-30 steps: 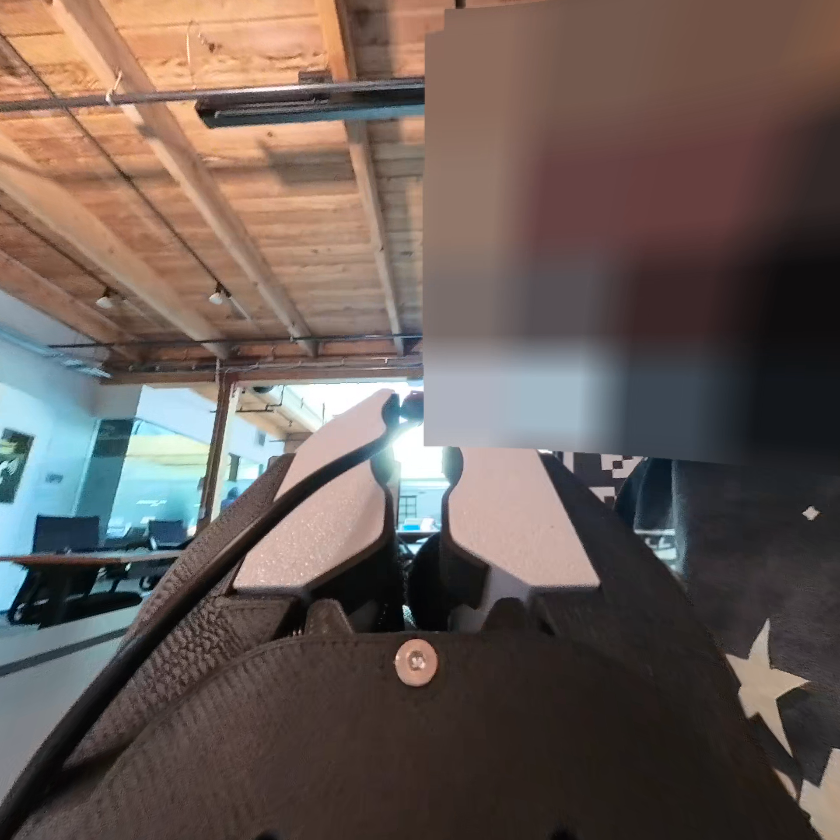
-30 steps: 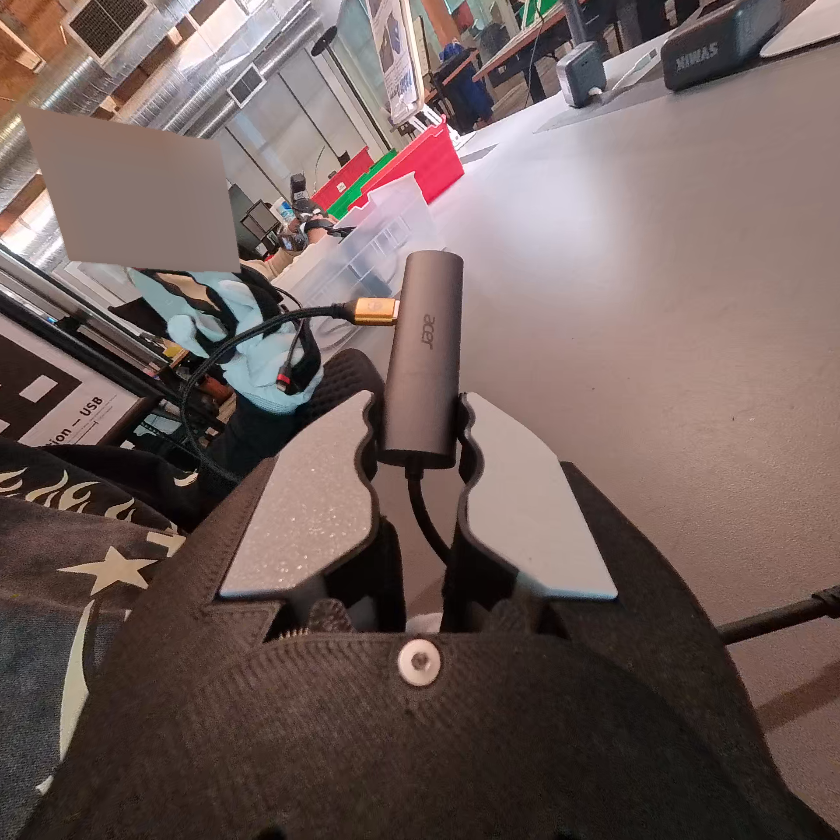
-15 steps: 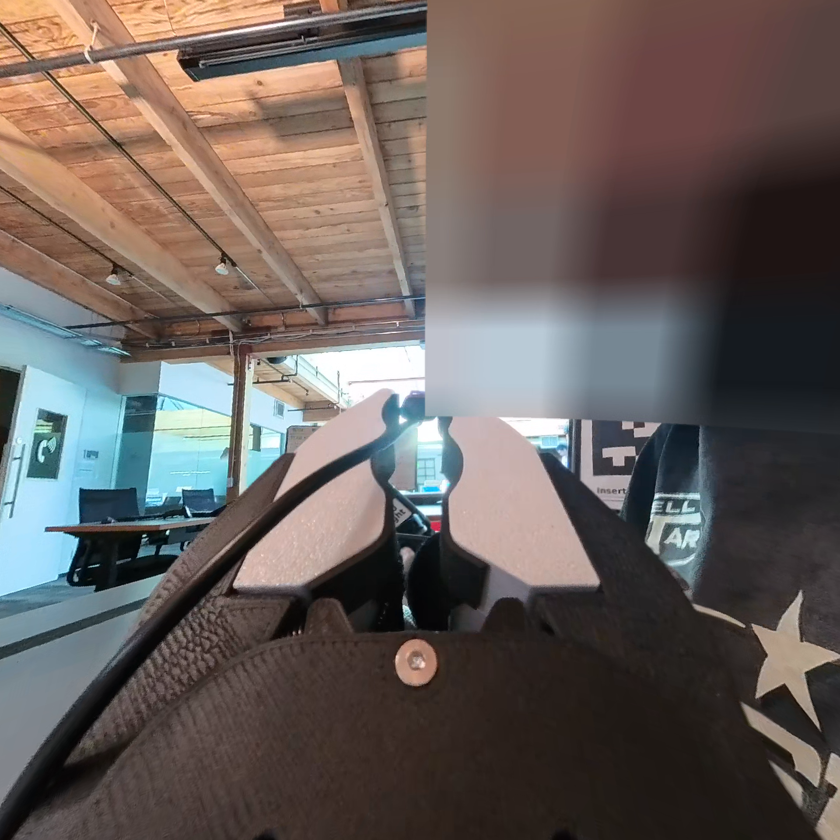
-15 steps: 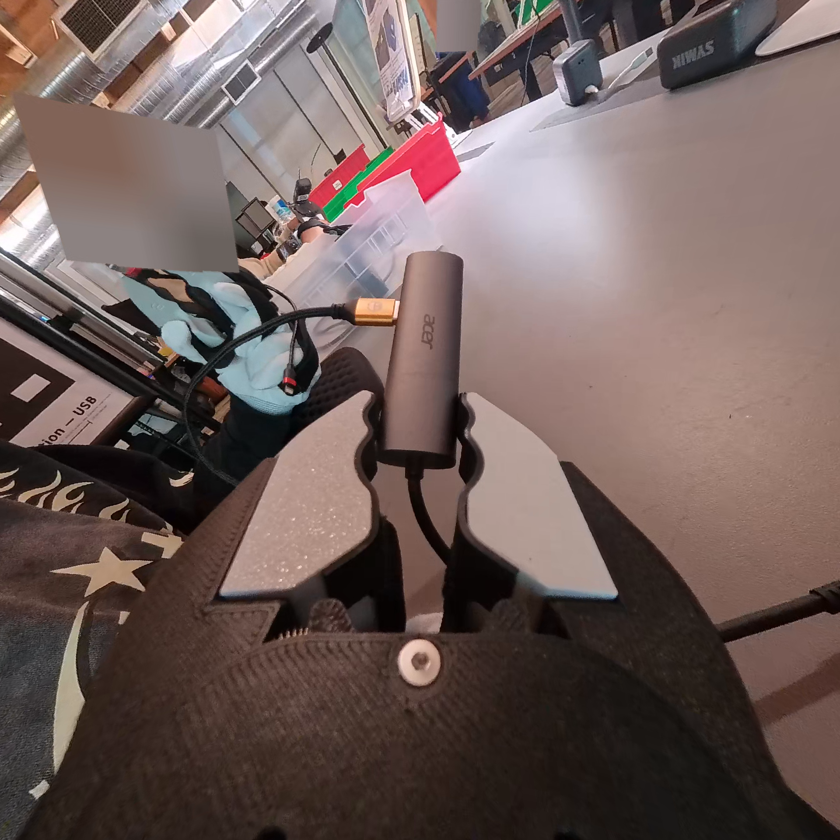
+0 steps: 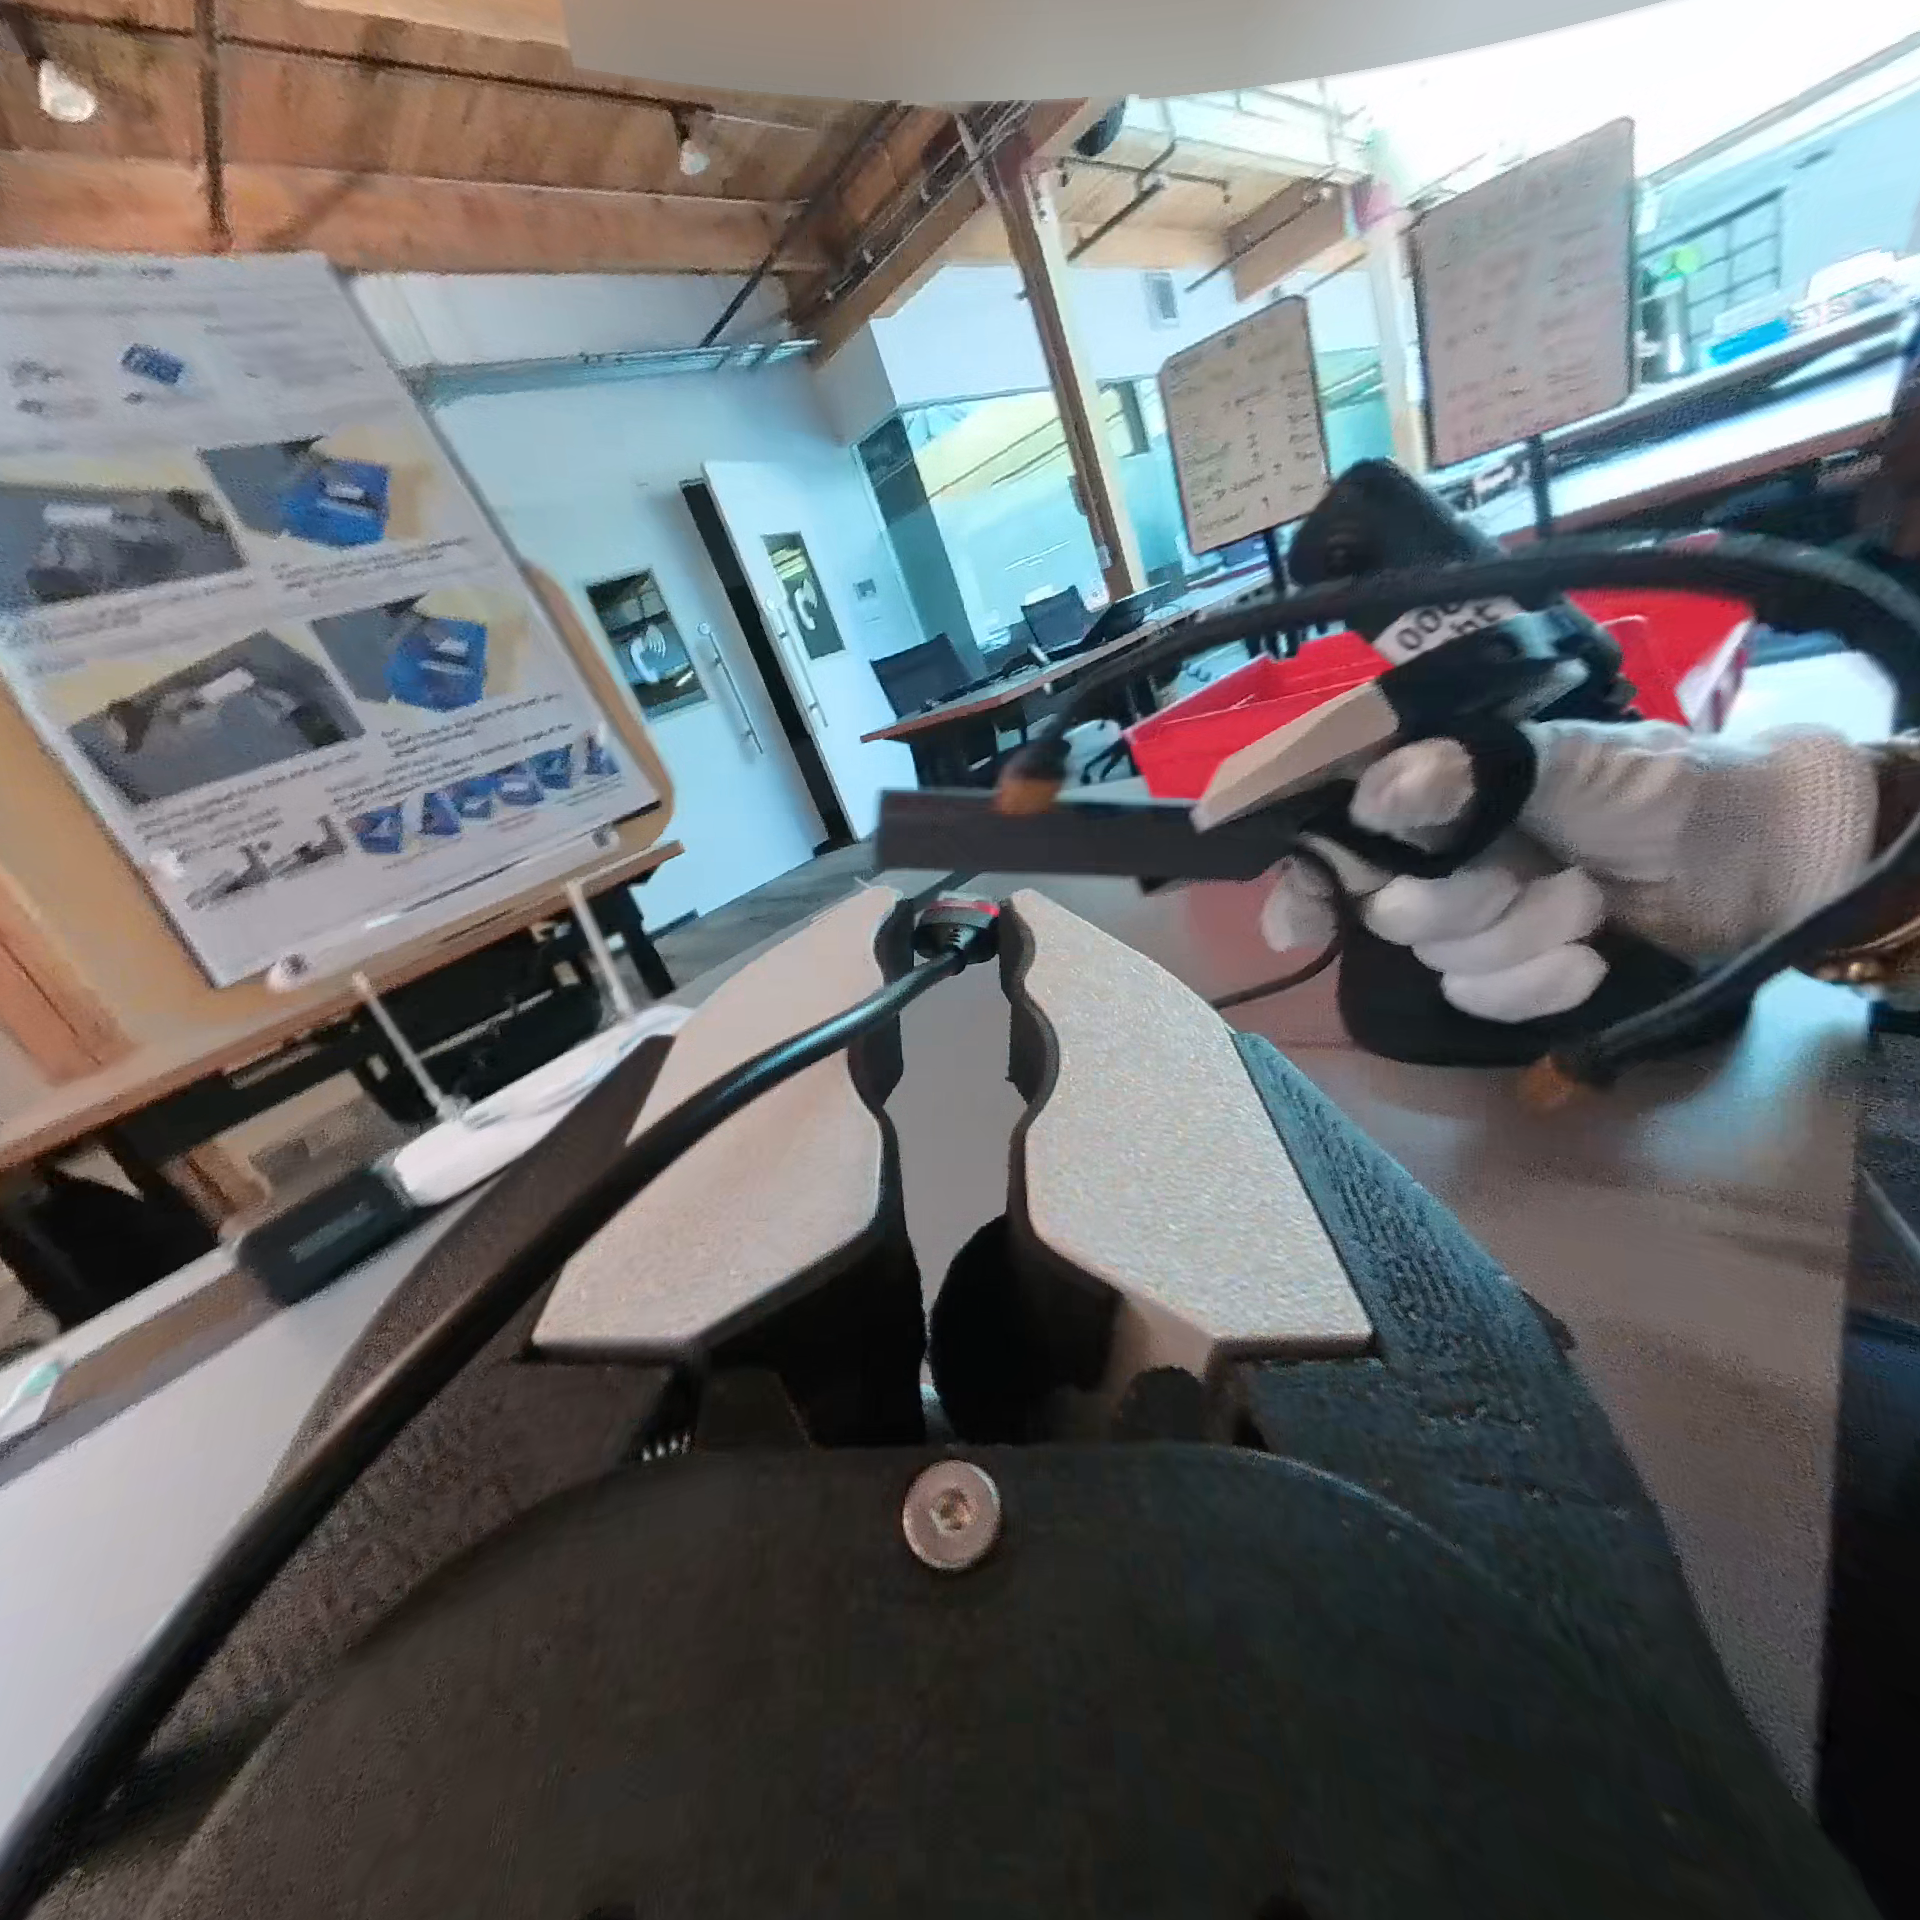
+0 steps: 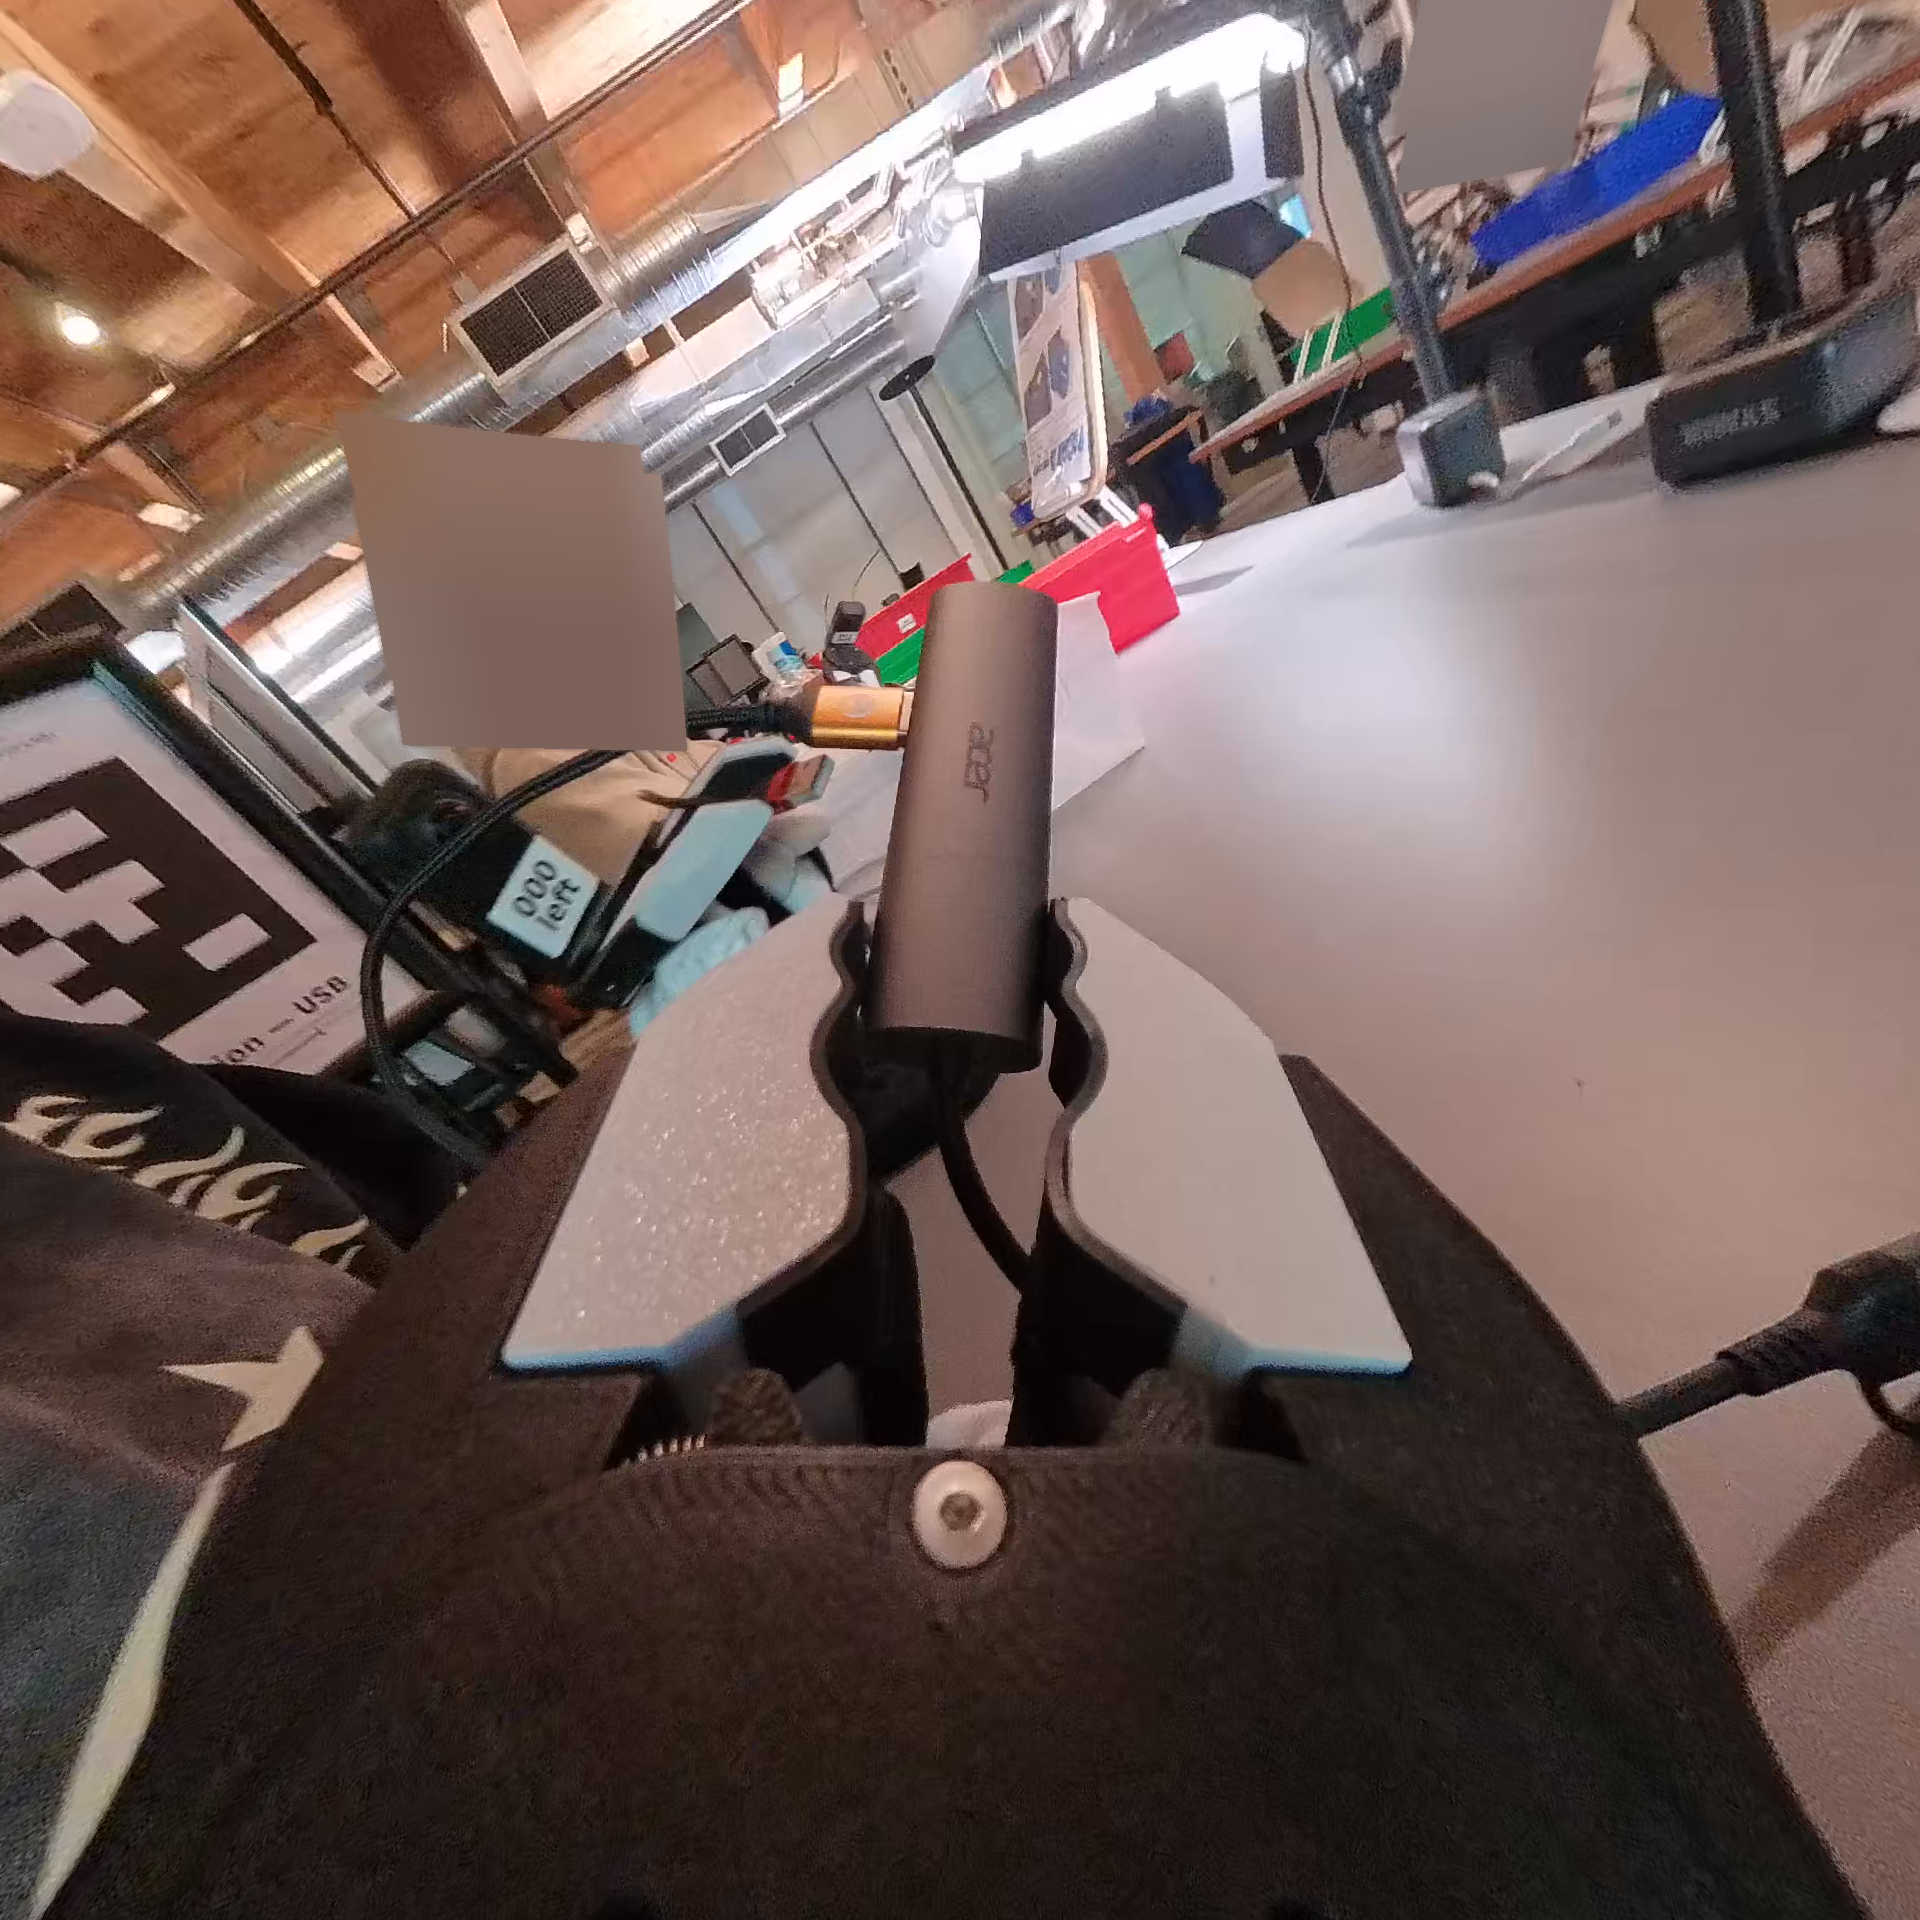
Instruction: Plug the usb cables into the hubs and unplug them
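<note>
My right gripper is shut on the near end of a dark grey USB hub and holds it above the grey table. A gold plug on a black braided cable sits in the hub's left side. My left gripper is shut on a black cable's red-collared USB plug. The hub hangs just beyond its tips, apart from the plug. In the right wrist view the left gripper holds the red plug just left of the hub, below the gold plug.
A poster board stands at the left, with a small black box on the table below it. Red bins stand at the far table edge. A black device and a loose black cable lie at the right. The grippers' ends are close to 9 centimetres from one another.
My left gripper has swung down from pointing at the ceiling to face the hub, carrying the red plug close to the hub's side. The right gripper still holds the hub, tilted slightly upward.
</note>
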Tool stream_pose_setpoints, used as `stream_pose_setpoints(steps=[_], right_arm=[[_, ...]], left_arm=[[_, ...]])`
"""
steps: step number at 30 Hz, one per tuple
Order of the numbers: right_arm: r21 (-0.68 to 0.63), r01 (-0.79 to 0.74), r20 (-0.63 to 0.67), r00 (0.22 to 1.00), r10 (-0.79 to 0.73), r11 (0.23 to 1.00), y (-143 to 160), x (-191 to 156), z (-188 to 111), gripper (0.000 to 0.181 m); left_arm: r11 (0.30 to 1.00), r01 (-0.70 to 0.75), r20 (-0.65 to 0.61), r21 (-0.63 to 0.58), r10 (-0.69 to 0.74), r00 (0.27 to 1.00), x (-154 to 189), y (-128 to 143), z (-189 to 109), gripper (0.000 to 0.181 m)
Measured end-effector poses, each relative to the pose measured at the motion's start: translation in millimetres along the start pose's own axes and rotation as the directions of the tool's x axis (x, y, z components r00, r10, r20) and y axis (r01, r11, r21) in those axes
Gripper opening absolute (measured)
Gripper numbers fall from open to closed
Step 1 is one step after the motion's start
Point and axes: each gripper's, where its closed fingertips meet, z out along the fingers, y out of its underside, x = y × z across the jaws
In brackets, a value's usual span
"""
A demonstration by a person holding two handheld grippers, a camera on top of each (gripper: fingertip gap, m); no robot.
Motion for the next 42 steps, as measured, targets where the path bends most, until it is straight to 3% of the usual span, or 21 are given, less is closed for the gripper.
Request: stream_pose_setpoints(steps=[3,7,11,22,30,34,38,42], right_arm=[[0.008,0.084,-0.03,0.996,-0.084,0.996,7,-9,10,0.033],[0.022,0.201,-0.08,0.977,-0.199,0.979,9,-16,14,0.033],[0.025,0.296,-0.119,0.949,-0.291,0.955,8,-22,16,0.033],[0.039,0.438,-0.176,0.888,-0.426,0.898,4,-28,15,0.033],[-0.001,0.562,-0.14,0.819,-0.557,0.827,7,-35,17,0.037],[-0.013,0.567,-0.143,0.814,-0.563,0.823,7,-34,16,0.037],[0.019,0.586,-0.226,0.792,-0.568,0.81,1,-31,14,0.033],[0.007,0.634,-0.24,0.752,-0.614,0.774,1,-32,14,0.033]], left_arm=[[0.998,-0.039,-0.031,0.047,0.041,0.999,30,-9,12,0.015],[0.991,-0.116,-0.014,0.063,0.117,0.993,45,-12,17,0.015],[0.996,-0.072,-0.003,0.056,0.073,0.997,43,-8,19,0.015],[0.991,-0.124,0.029,0.05,0.122,0.992,43,-9,18,0.015],[0.993,-0.096,0.038,0.071,0.093,0.995,40,-11,15,0.015],[0.992,-0.109,0.039,0.061,0.107,0.993,40,-10,16,0.015],[0.987,-0.161,0.034,0.024,0.16,0.987,48,-6,19,0.015],[0.992,-0.114,0.029,0.048,0.112,0.993,48,-8,19,0.015]])
